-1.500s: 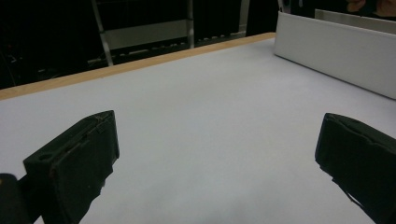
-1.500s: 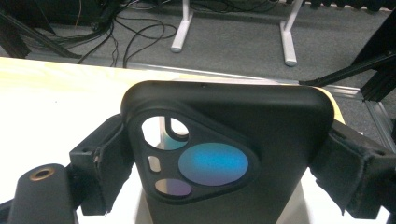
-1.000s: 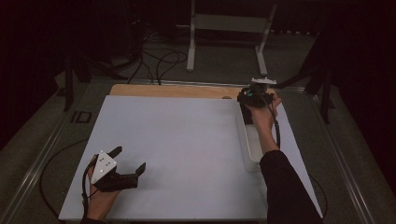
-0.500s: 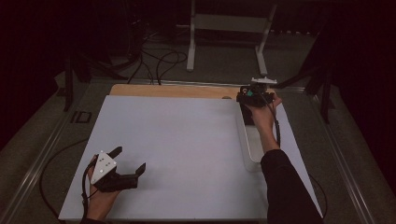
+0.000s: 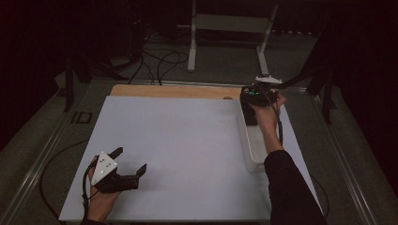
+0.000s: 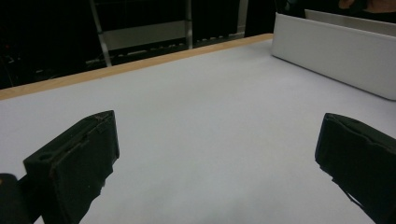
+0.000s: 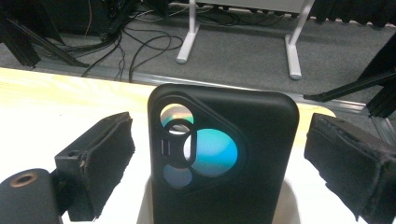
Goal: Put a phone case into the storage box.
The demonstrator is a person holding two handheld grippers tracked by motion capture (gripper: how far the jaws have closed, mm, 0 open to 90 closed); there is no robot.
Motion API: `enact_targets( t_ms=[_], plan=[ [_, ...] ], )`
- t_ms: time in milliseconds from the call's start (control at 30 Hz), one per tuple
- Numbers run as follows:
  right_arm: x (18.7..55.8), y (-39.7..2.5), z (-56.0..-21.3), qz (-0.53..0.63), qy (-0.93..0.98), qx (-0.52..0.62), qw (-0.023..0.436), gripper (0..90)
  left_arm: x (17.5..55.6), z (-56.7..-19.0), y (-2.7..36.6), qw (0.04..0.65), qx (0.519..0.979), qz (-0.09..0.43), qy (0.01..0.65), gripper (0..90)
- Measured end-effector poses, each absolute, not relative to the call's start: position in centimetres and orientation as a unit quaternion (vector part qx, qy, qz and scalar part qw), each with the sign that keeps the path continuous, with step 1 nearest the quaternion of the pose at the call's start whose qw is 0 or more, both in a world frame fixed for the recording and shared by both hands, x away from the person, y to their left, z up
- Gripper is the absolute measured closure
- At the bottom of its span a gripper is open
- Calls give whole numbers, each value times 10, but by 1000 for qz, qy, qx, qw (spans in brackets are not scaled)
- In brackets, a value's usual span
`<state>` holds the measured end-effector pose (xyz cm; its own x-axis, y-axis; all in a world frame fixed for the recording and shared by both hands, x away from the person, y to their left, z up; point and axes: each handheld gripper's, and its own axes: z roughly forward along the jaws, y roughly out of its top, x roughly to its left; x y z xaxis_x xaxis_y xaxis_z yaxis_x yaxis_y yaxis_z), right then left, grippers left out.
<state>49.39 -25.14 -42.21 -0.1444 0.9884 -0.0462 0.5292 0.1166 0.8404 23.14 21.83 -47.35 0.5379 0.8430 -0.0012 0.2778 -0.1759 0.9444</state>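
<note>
My right gripper (image 7: 219,163), jaws released, straddles the upright phone case (image 7: 223,154) at the tray's (image 5: 245,140) far end, seemingly untouched. My left gripper (image 5: 126,164) rests open, well apart.

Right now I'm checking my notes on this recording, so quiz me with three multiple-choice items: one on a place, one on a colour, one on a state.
1. Where does the white tray sit on the table?
A. right side
B. left side
C. near middle

2. What colour is the phone case?
A. red
B. black
C. white

3. How are the jaws of the left claw?
A. shut on the case
B. shut on nothing
C. open

Answers: 1 A, the high view shows it under the right forearm. 2 B, the right claw view shows it black between the jaws of the right claw. 3 C, its jaws stand wide apart over the bare mat.
</note>
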Motion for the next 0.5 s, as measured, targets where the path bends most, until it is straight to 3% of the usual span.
enact_targets(
  t_ms=[500],
  plan=[
    [473,-249,-414,371,691,539,307,80,232,-474,219,507,715,276,395,1]
  ],
)
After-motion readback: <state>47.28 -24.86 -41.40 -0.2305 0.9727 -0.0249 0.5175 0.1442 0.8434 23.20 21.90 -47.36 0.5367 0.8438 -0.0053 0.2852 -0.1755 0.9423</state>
